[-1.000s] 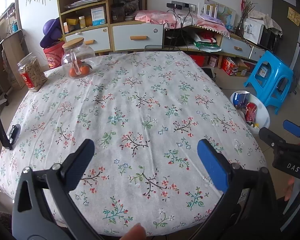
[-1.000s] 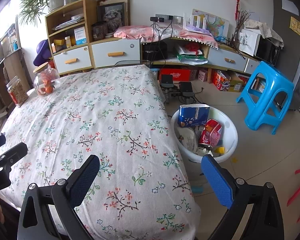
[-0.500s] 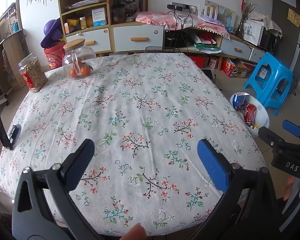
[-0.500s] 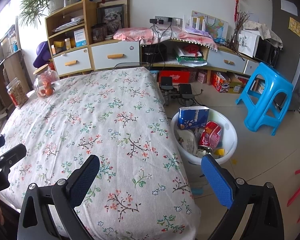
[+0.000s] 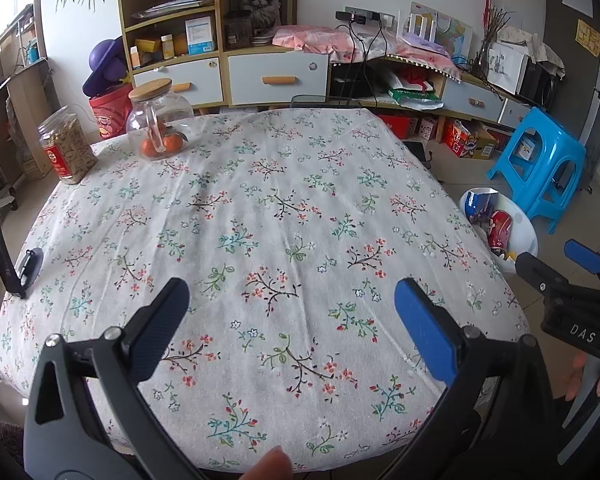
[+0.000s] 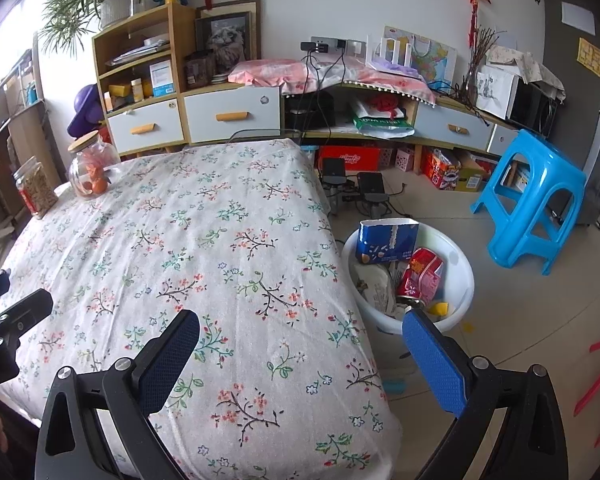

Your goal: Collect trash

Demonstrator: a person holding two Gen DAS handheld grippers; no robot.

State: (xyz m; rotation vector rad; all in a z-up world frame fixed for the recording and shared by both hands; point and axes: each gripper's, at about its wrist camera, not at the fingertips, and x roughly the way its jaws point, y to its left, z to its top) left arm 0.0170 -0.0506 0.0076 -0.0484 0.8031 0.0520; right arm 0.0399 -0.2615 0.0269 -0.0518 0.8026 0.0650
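Trash (image 6: 404, 272) was seen already piled in the white basin (image 6: 462, 280) on the floor, just off the table's right edge: a blue carton (image 6: 386, 239), a red can (image 6: 420, 278) and crumpled wrappers. Table (image 5: 284, 216) was covered by a floral cloth; its middle and near edge were bare. Two items were kept at the far left corner: a glass jar with oranges (image 5: 158, 120) and a plastic snack jar (image 5: 66, 150). A black phone stand (image 5: 4, 256) was clipped at the left edge. Left gripper (image 5: 290, 316) was held over the near edge, jaws spread wide, nothing gripped. Right gripper (image 6: 300, 344) was held over the near right corner, jaws equally wide, nothing held. Open floor was seen between the basin and the blue stool (image 6: 534, 196).
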